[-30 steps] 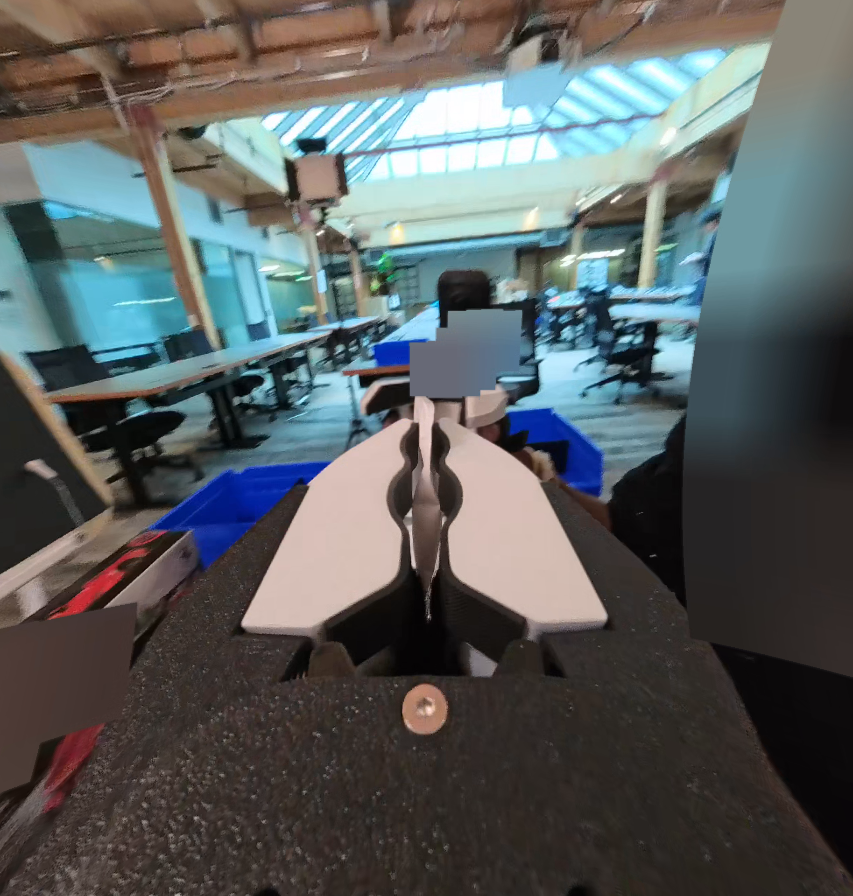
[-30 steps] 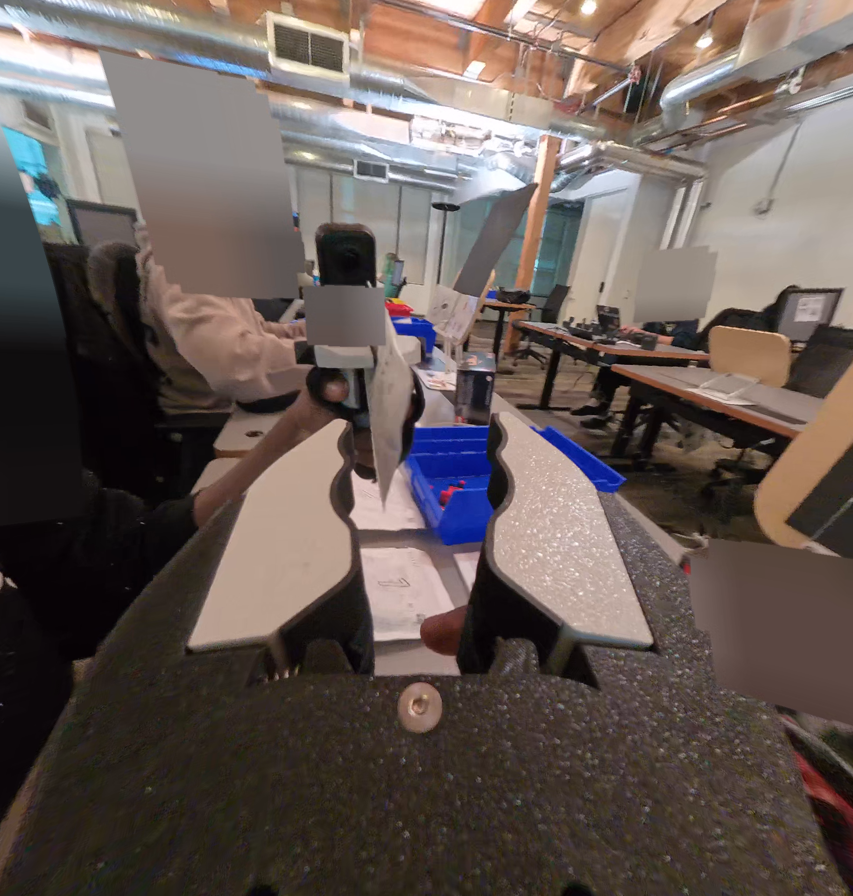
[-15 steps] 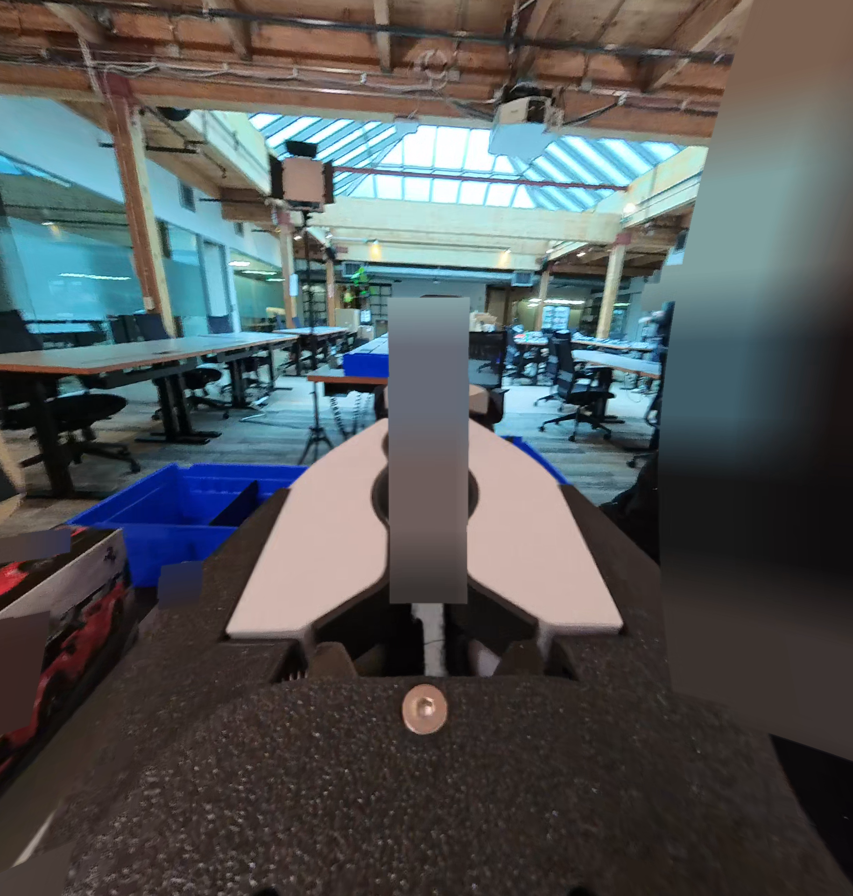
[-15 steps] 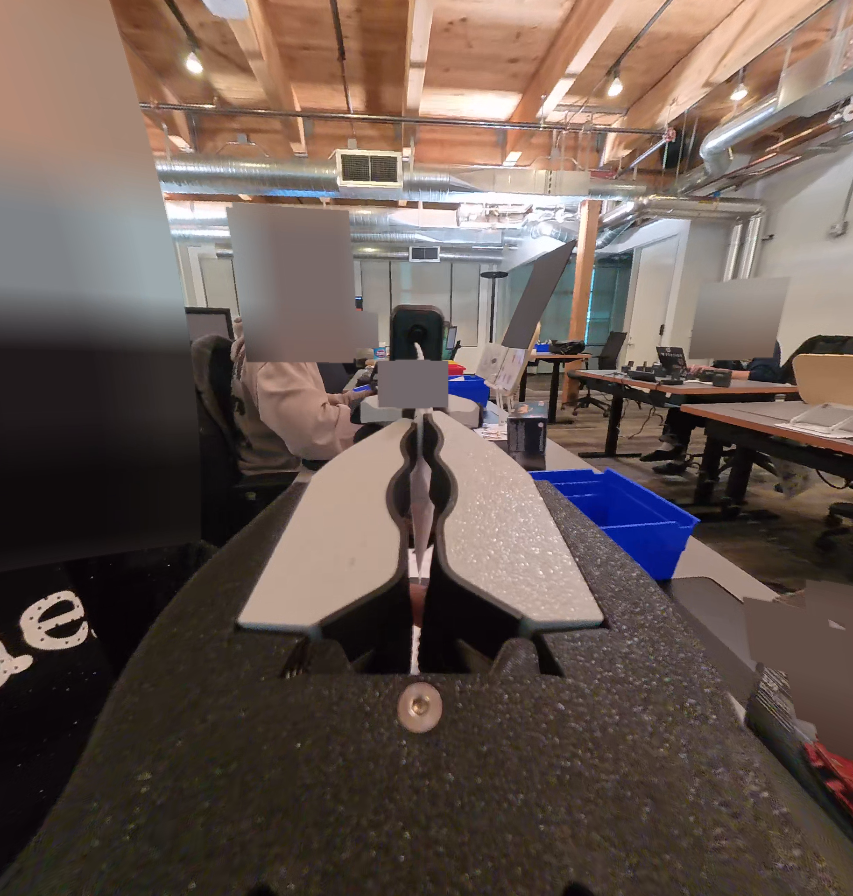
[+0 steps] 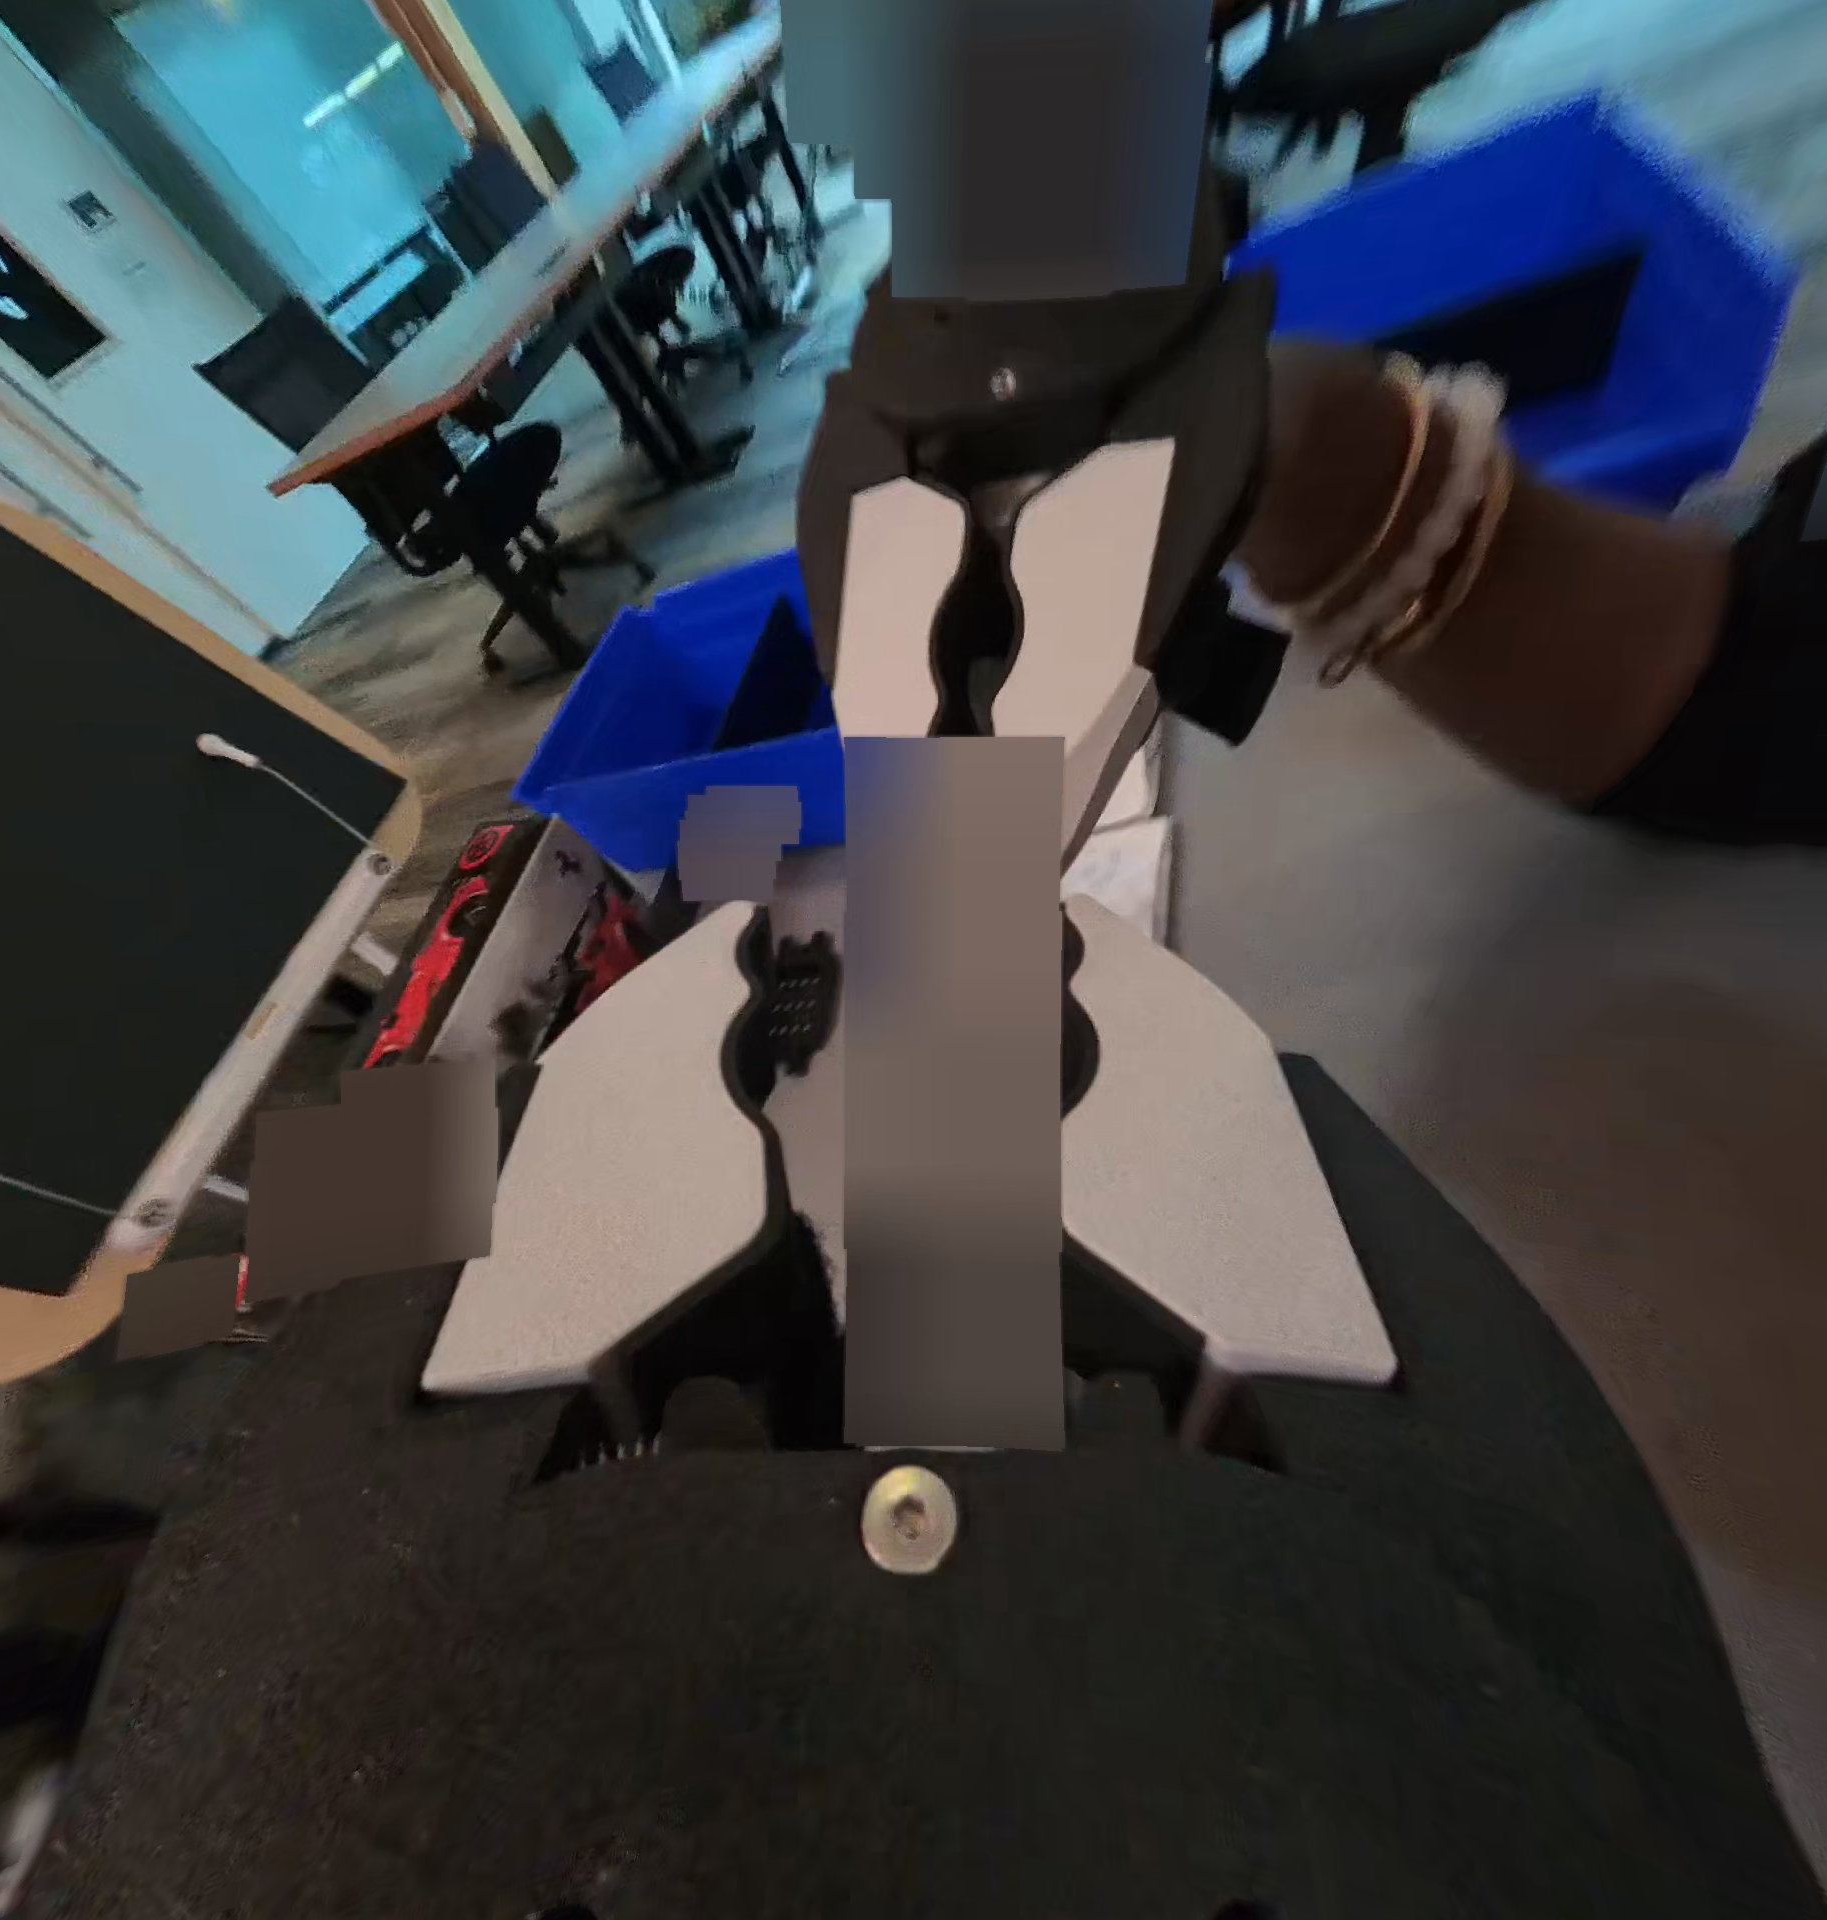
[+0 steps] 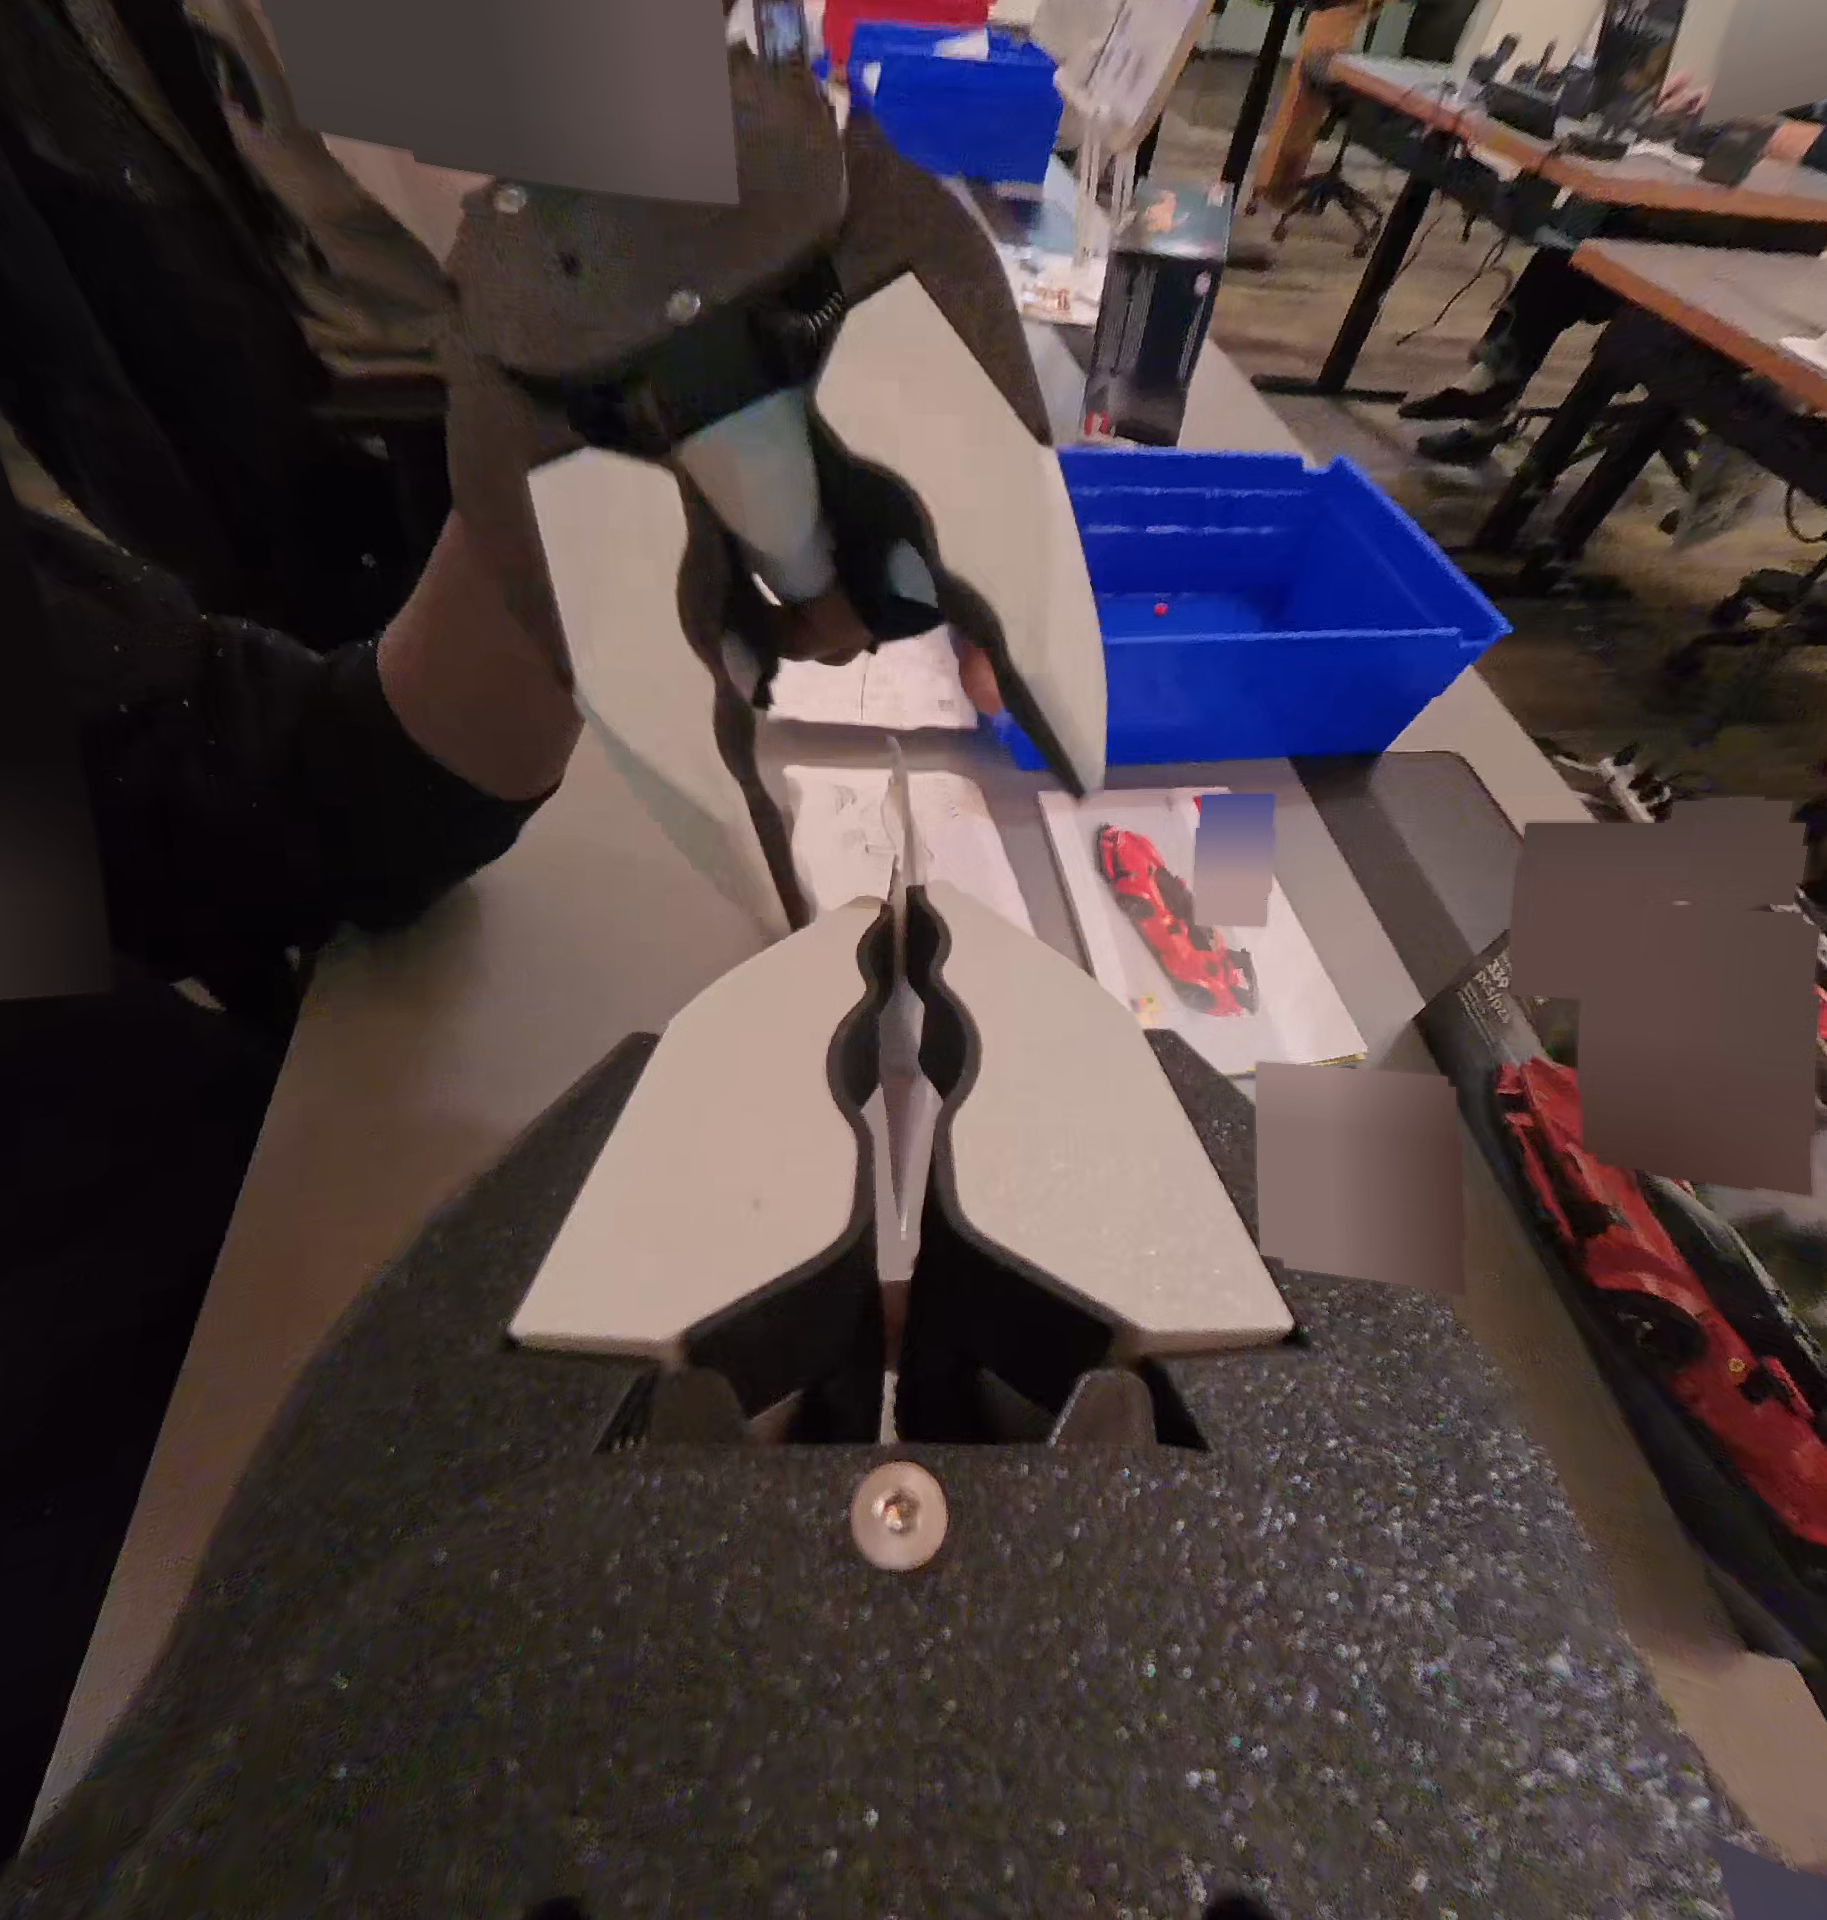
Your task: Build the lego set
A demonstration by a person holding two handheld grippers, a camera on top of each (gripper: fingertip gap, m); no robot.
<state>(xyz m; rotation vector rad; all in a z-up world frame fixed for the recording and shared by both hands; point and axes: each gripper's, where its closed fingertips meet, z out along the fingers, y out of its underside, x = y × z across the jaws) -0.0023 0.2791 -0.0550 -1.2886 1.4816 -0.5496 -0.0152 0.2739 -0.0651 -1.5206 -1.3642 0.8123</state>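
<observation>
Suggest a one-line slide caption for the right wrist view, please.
Right gripper pinches a thin clear bag above the grey table; left gripper open, blue bin behind.

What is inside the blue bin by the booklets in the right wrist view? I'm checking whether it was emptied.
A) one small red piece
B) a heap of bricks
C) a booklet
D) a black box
A: only a small red piece shows on the floor of the bin.
</observation>
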